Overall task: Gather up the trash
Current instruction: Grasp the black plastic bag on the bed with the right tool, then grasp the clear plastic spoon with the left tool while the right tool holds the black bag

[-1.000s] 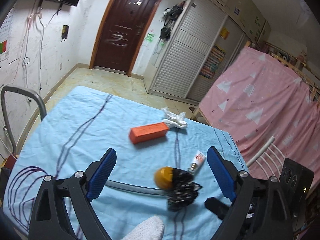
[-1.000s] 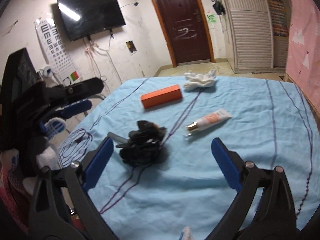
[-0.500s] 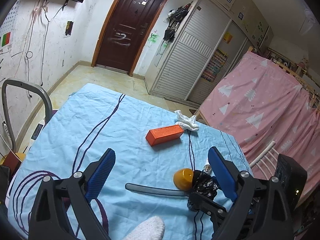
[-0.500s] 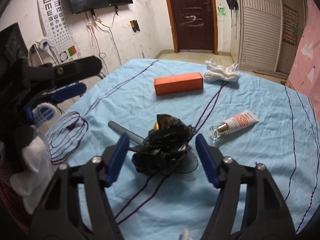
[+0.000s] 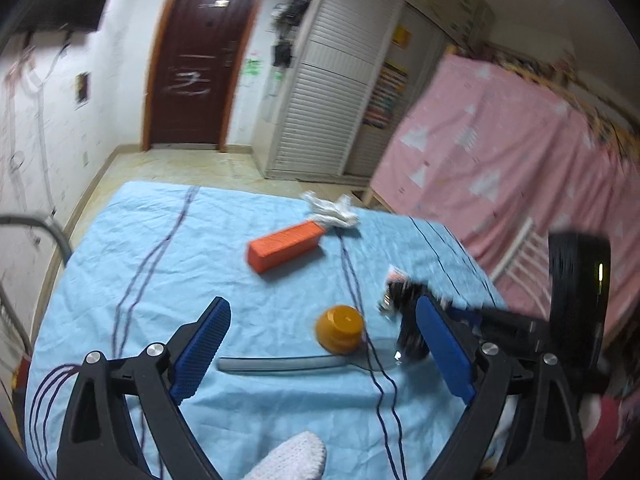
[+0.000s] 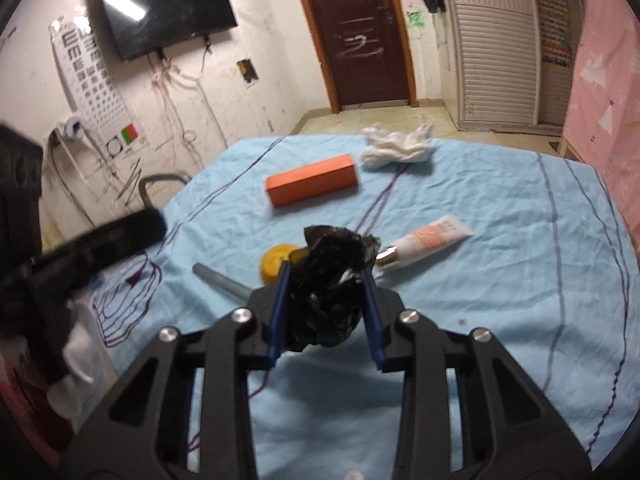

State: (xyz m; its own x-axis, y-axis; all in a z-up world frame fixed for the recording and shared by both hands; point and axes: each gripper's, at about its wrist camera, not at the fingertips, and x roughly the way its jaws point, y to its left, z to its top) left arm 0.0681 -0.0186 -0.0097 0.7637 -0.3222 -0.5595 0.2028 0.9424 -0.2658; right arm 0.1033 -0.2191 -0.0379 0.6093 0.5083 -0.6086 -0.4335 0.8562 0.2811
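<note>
- Tablecloth (image 6: 500, 280), pale blue with thin dark lines, covers the table under everything.
- Right gripper (image 6: 326, 308) has its blue fingers pinched on a crumpled black plastic bag (image 6: 332, 280), lifted just clear of the cloth near the middle.
- Left gripper (image 5: 320, 360) is spread wide and holds nothing, hovering low above a grey spoon-like utensil (image 5: 304, 362).
- Orange box (image 6: 312, 185) lies farther back.
- White crumpled cloth (image 6: 396, 146) sits near the far edge.
- Cream tube (image 6: 430, 242) lies just right of the bag.
- Yellow cap (image 5: 340, 327) rests on the utensil.
</note>
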